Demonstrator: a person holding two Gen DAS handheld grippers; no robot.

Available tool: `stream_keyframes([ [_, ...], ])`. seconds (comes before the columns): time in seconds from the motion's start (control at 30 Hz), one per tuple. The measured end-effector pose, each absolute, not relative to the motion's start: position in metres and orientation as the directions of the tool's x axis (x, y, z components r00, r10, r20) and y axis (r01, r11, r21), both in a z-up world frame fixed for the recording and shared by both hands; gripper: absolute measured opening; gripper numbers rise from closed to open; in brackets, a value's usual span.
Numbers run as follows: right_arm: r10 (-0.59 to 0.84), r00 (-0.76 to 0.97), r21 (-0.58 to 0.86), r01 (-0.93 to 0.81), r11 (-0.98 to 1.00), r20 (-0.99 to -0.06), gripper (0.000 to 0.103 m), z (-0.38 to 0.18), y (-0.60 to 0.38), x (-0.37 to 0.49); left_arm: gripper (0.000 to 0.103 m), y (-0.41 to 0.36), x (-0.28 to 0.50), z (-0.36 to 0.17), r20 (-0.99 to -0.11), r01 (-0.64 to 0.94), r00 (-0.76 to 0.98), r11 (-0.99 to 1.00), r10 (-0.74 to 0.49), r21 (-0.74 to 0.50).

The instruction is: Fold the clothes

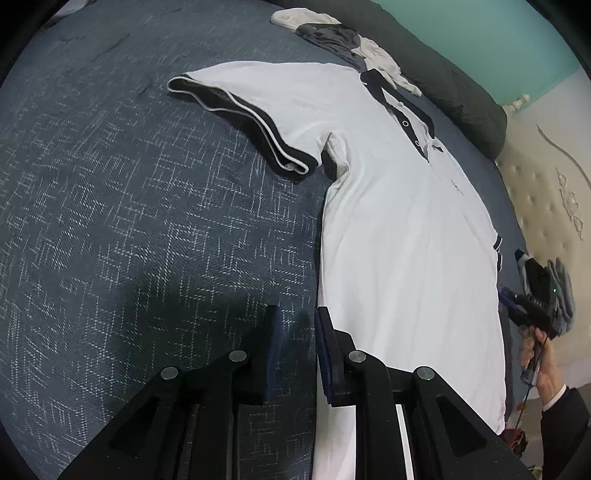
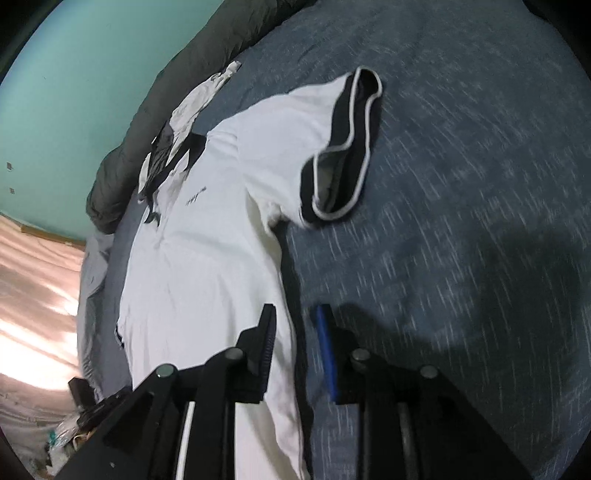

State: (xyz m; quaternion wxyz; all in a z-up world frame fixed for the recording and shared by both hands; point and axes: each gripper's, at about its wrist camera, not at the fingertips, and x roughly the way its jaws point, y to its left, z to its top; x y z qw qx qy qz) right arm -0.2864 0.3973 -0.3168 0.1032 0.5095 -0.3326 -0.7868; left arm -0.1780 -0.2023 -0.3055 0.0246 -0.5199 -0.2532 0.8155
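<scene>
The white polo shirt (image 1: 399,236) lies flat, front up, on the dark blue bed cover (image 1: 129,221), its dark-cuffed sleeve (image 1: 240,122) spread out ahead of both jaws. The left gripper (image 1: 295,314) has its jaws narrowly parted and empty, straddling the shirt's side edge; the right gripper (image 2: 295,314) does likewise. Crumpled clothes (image 1: 332,33) sit beyond the collar

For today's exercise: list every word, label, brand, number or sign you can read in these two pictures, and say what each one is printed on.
Nothing is readable.
Small dark chest print on the white polo shirt: too small to read in the left wrist view.
The same print in the right wrist view: looks like script, but blurred, unreadable.
No lettering shows on the bed cover or either gripper.
</scene>
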Motion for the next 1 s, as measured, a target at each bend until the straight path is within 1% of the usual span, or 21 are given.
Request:
stream_keyframes([
  [0.1, -0.513, -0.442, 0.626, -0.155, -0.765, -0.736, 0.023, -0.322, 0.39, -0.282, 0.021, -0.199, -0.177, -0.304, -0.834, 0.219, -0.46, -0.871, 0.305, -0.439],
  [0.2, -0.512, -0.449, 0.629, -0.159, -0.761, -0.732, 0.019, -0.326, 0.386, -0.28, 0.021, -0.198, -0.176, -0.301, -0.833, 0.214, -0.462, -0.874, 0.304, -0.437],
  [0.27, -0.51, -0.441, 0.625, -0.165, -0.763, -0.739, 0.01, -0.33, 0.384, -0.281, 0.022, -0.197, -0.177, -0.299, -0.833, 0.212, -0.464, -0.875, 0.303, -0.436],
  [0.37, -0.507, -0.444, 0.619, -0.151, -0.77, -0.739, 0.003, -0.33, 0.38, -0.282, 0.022, -0.197, -0.177, -0.298, -0.833, 0.212, -0.464, -0.876, 0.3, -0.434],
  [0.5, -0.485, -0.477, 0.607, -0.138, -0.782, -0.733, 0.002, -0.322, 0.381, -0.28, 0.022, -0.197, -0.177, -0.3, -0.833, 0.214, -0.463, -0.873, 0.304, -0.438],
  [0.63, -0.432, -0.524, 0.591, -0.178, -0.787, -0.734, 0.001, -0.312, 0.396, -0.28, 0.022, -0.198, -0.177, -0.303, -0.836, 0.213, -0.457, -0.875, 0.304, -0.435],
  [0.77, -0.421, -0.471, 0.553, -0.186, -0.812, -0.776, 0.001, -0.319, 0.393, -0.283, 0.022, -0.199, -0.176, -0.301, -0.834, 0.216, -0.46, -0.872, 0.306, -0.439],
  [0.83, -0.429, -0.473, 0.566, -0.193, -0.802, -0.769, 0.001, -0.32, 0.393, -0.283, 0.022, -0.199, -0.175, -0.299, -0.832, 0.213, -0.462, -0.872, 0.307, -0.44],
  [0.93, -0.465, -0.493, 0.625, -0.228, -0.747, -0.735, 0.003, -0.322, 0.402, -0.279, 0.022, -0.199, -0.174, -0.296, -0.829, 0.209, -0.465, -0.872, 0.31, -0.443],
  [1.0, -0.462, -0.492, 0.625, -0.239, -0.743, -0.738, 0.005, -0.32, 0.406, -0.273, 0.022, -0.199, -0.173, -0.294, -0.827, 0.206, -0.467, -0.872, 0.311, -0.444],
])
